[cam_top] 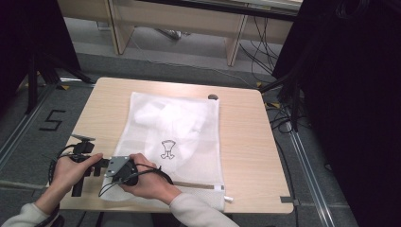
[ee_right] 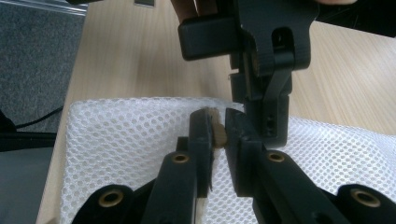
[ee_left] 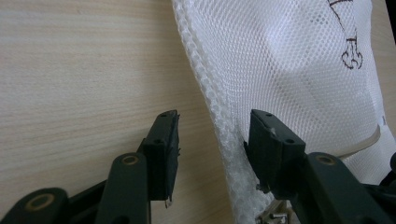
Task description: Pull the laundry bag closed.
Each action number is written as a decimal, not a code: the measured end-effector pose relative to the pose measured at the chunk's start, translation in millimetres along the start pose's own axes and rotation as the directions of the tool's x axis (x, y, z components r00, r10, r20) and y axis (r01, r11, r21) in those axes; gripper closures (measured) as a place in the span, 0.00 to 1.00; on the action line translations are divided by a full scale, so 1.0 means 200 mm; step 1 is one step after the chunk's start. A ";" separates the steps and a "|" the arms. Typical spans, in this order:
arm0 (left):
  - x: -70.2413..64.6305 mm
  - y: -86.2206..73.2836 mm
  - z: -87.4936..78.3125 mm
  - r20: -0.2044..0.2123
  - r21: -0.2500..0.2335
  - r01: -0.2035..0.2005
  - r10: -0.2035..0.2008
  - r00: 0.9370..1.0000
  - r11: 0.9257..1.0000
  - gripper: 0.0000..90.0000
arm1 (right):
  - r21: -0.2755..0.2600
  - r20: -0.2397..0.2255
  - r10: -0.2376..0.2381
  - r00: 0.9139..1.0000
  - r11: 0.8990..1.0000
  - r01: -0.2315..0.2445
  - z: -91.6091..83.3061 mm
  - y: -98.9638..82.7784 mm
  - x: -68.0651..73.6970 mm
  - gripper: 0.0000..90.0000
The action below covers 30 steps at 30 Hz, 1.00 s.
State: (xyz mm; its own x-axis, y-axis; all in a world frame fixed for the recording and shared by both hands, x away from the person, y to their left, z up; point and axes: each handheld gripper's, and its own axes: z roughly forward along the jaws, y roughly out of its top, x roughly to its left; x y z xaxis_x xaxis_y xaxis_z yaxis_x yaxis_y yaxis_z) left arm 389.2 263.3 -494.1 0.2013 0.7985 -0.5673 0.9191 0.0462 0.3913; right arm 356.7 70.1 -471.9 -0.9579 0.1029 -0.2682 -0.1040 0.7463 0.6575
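A white mesh laundry bag (cam_top: pixel 179 127) with a small black line drawing (cam_top: pixel 168 149) lies flat on the wooden table (cam_top: pixel 246 142). Both hands meet at its near left corner. My left gripper (cam_top: pixel 101 164) is open, and the bag's seamed edge (ee_left: pixel 219 126) runs up between the jaws (ee_left: pixel 215 119). The right-hand pad touches the mesh while the left-hand pad stands off it. My right gripper (cam_top: pixel 113 174), with a grey plate on top, is shut (ee_right: pixel 218 119) on a small tan piece (ee_right: pixel 217 133) at the bag's edge (ee_right: pixel 126 140). The left gripper's black body (ee_right: pixel 261 46) hangs just beyond it.
A small dark object (cam_top: pixel 213 97) sits at the table's far edge. A white tab (cam_top: pixel 228 198) sticks out at the bag's near right corner. Black drapes and cables (cam_top: pixel 283 109) stand to the right of the table, with wooden furniture (cam_top: pixel 189 23) behind it.
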 end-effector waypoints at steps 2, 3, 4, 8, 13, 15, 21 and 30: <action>0.00 0.00 0.01 0.008 0.002 0.013 -0.013 1.000 1.000 0.60 | 0.001 0.003 0.001 1.000 1.000 -0.001 0.00 0.00 0.00 0.91; 0.00 0.00 0.01 0.007 -0.003 0.010 -0.010 1.000 1.000 0.61 | 0.000 0.006 0.006 1.000 1.000 -0.006 0.00 0.00 0.00 0.91; 0.00 0.00 0.01 0.008 0.000 0.008 -0.008 1.000 1.000 0.62 | 0.002 0.003 0.005 1.000 1.000 -0.005 0.00 0.00 0.00 0.91; -0.01 0.01 0.01 0.014 0.019 0.001 -0.001 1.000 1.000 0.69 | 0.000 -0.004 0.015 1.000 1.000 -0.015 0.00 0.00 0.01 0.91; -0.01 0.01 0.01 0.023 0.046 0.002 -0.003 1.000 0.999 0.73 | -0.011 0.006 0.004 1.000 1.000 -0.004 0.00 0.00 -0.01 0.91; -0.01 0.01 0.01 0.025 0.053 0.010 -0.011 1.000 0.999 0.75 | -0.002 -0.003 0.008 1.000 1.000 -0.008 0.00 0.01 0.00 0.91; -0.02 0.01 0.01 0.021 0.069 -0.005 0.003 1.000 0.998 0.85 | -0.010 -0.014 0.027 1.000 1.000 -0.027 0.01 0.01 0.02 0.91; -0.03 0.00 0.02 0.023 0.079 0.063 -0.065 0.998 0.995 0.85 | -0.008 -0.017 0.023 1.000 1.000 -0.024 0.01 0.01 0.02 0.91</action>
State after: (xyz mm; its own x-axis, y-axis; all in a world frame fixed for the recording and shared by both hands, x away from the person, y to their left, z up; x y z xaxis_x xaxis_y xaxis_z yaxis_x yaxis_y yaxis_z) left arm 389.3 256.7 -493.1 0.1487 0.7798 -0.6081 0.9539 0.0490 0.2961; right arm 354.0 72.3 -472.8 -0.9645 0.1089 -0.2405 -0.0835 0.7383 0.6693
